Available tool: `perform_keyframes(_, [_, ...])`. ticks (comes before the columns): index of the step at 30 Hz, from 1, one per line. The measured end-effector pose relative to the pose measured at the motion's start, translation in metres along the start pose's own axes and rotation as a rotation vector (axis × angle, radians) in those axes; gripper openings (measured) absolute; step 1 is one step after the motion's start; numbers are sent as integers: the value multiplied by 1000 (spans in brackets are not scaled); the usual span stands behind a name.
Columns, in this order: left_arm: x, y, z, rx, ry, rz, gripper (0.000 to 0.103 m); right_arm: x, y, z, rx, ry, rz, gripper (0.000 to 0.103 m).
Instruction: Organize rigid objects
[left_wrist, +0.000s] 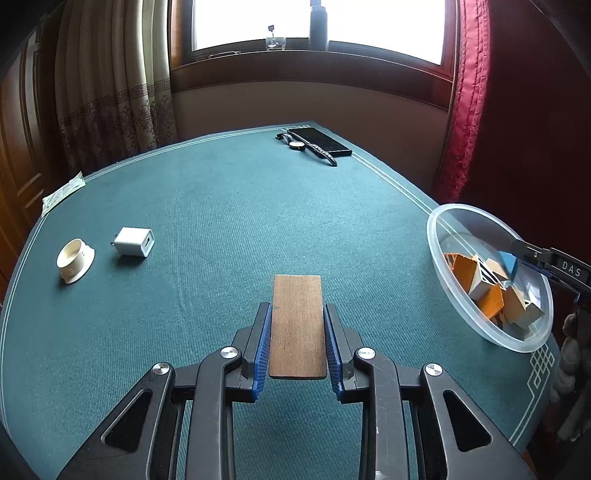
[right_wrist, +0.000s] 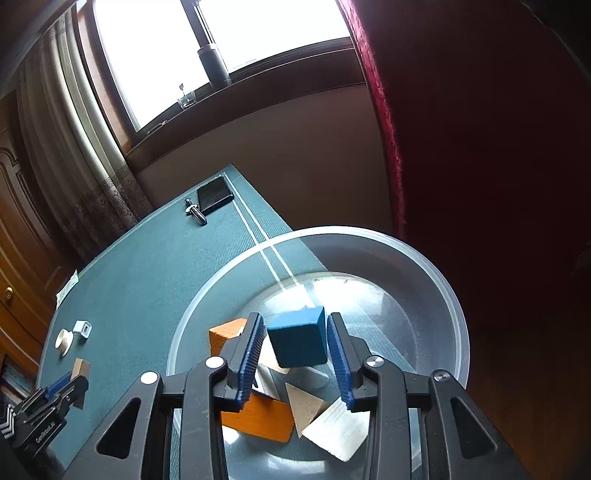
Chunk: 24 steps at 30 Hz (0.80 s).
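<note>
My left gripper (left_wrist: 297, 308) is shut on a flat brown wooden plank (left_wrist: 297, 325), carried just above the green table; it also shows in the right wrist view, left gripper (right_wrist: 72, 384) with the plank (right_wrist: 82, 368). My right gripper (right_wrist: 295, 319) hangs over a clear plastic bowl (right_wrist: 369, 233). A blue block (right_wrist: 298, 339) sits tilted between its pads with thin gaps either side, so the jaws stand open. Beneath lie orange blocks (right_wrist: 258, 417) and pale wooden ones (right_wrist: 338, 432). The left wrist view shows the bowl (left_wrist: 437, 236) at the table's right edge with the right gripper (left_wrist: 513, 254) above it.
A white charger (left_wrist: 133, 242) and a cream ring-shaped piece (left_wrist: 75, 260) lie at the table's left. A black phone (left_wrist: 321, 142) and a wristwatch (left_wrist: 297, 145) are at the far edge. A paper slip (left_wrist: 62, 194) sits on the left rim. A red curtain (left_wrist: 469, 110) hangs behind the bowl.
</note>
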<state>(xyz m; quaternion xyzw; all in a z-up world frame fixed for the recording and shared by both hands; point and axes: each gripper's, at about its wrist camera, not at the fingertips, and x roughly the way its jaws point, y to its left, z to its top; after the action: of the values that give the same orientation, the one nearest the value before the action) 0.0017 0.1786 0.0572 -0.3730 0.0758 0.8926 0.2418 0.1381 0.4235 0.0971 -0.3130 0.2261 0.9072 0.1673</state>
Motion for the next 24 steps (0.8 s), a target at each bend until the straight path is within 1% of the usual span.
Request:
perform_keyframes(5, [-2, -16, 6, 37, -11, -36, 28, -3, 0, 0, 5, -20, -2, 42])
perform_keyframes(9, [-1, -31, 11, 67, -11, -90, 28, -2, -5, 0, 29, -27, -10, 42])
perform_keyframes(14, [6, -52, 19, 95, 17, -199, 28, -4, -4, 0, 20, -44, -29, 42])
perform_keyframes(17, [11, -68, 23, 116, 36, -248, 28, -5, -4, 0, 19, -52, -31, 42])
perform_keyframes(20, [16, -81, 25, 130, 52, -285, 28, -7, -6, 1, 23, -56, -31, 42])
perform_keyframes(24, [21, -95, 27, 149, 65, -307, 28, -6, -7, 1, 27, -53, -27, 42])
